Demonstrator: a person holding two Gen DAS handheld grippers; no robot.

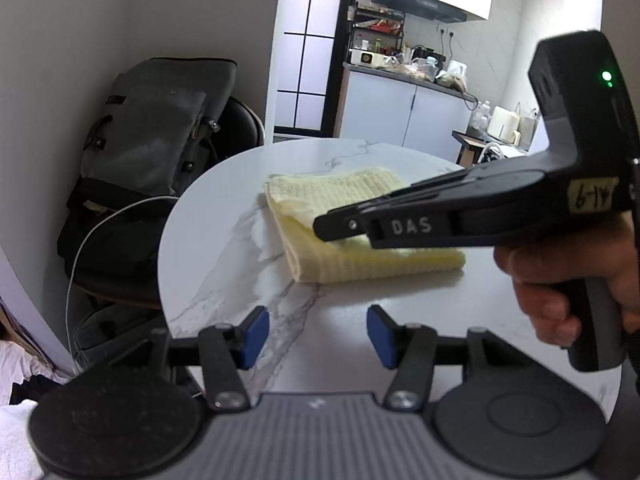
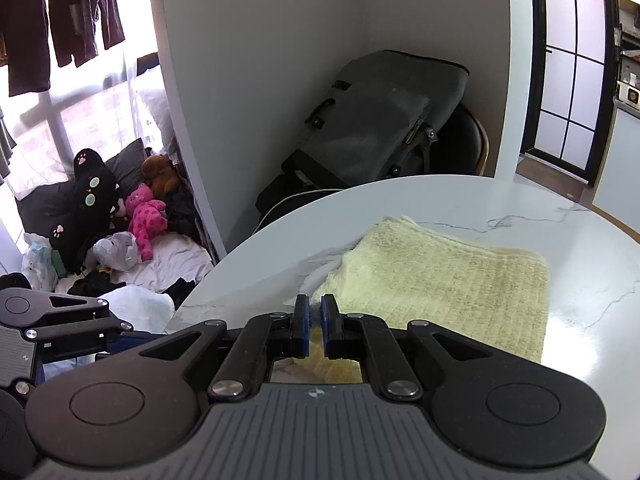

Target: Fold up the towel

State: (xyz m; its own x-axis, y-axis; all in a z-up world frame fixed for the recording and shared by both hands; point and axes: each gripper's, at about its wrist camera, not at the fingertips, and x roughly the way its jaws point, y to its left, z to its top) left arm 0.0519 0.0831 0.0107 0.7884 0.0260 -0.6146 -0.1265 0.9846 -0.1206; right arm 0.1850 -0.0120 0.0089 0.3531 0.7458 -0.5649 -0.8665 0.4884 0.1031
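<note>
Pinching a towel [image 2: 440, 280] layer, the right hand-held gripper [image 2: 316, 322] sits nearly closed, probably to drag it over. The towel lies folded on the tabletop [image 1: 224, 256]; the left hand-held gripper [image 1: 318, 336] waits half-open, empty, just short.

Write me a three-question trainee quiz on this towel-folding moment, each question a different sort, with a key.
1. True or false: the towel lies folded on the table.
2. Which gripper has open jaws with nothing between them? A) left gripper B) right gripper
3. Fill in: the dark bag rests on a ____ beside the table.

Key: 1 true; 2 A; 3 chair.
</note>
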